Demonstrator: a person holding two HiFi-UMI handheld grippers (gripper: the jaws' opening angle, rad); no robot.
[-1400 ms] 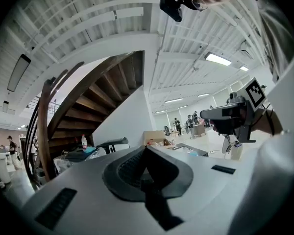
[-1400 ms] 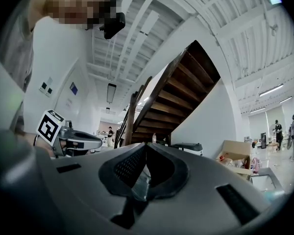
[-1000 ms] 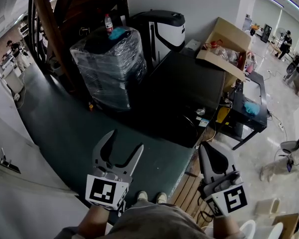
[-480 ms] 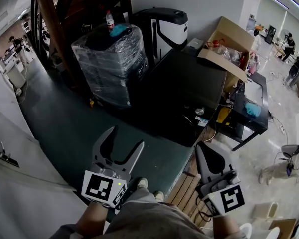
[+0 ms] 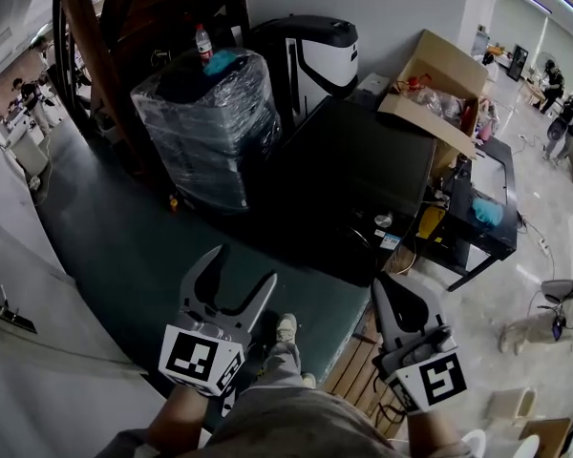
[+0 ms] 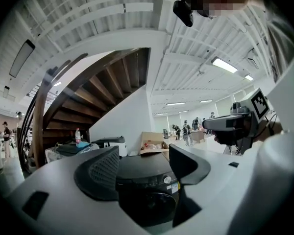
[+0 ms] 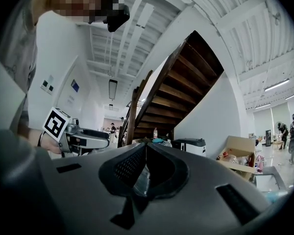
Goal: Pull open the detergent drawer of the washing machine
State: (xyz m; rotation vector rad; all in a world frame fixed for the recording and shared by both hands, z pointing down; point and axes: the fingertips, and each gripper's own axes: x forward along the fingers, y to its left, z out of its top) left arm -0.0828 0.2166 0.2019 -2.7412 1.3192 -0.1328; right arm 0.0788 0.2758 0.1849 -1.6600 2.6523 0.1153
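The black front-loading washing machine (image 5: 363,175) stands ahead of me on the dark green floor; in the left gripper view its top, knob and round door (image 6: 147,199) show between the jaws. The detergent drawer cannot be made out in any view. My left gripper (image 5: 237,286) is held low and well short of the machine, jaws wide apart with nothing between them (image 6: 143,160). My right gripper (image 5: 401,299) is beside it, jaws closed together and empty (image 7: 146,148). Each gripper appears in the other's view: the right gripper (image 6: 232,125), the left gripper (image 7: 83,140).
A plastic-wrapped appliance (image 5: 205,122) with a bottle (image 5: 202,41) on top stands left of the machine, a black-and-white unit (image 5: 310,55) behind it. An open cardboard box (image 5: 435,84) and a black cart (image 5: 482,213) are at right. A wooden pallet (image 5: 355,368) lies by my feet, stairs at far left.
One leg has swung forward, its shoe now between the two grippers. Both grippers have edged slightly toward the machine; their jaws stand as before.
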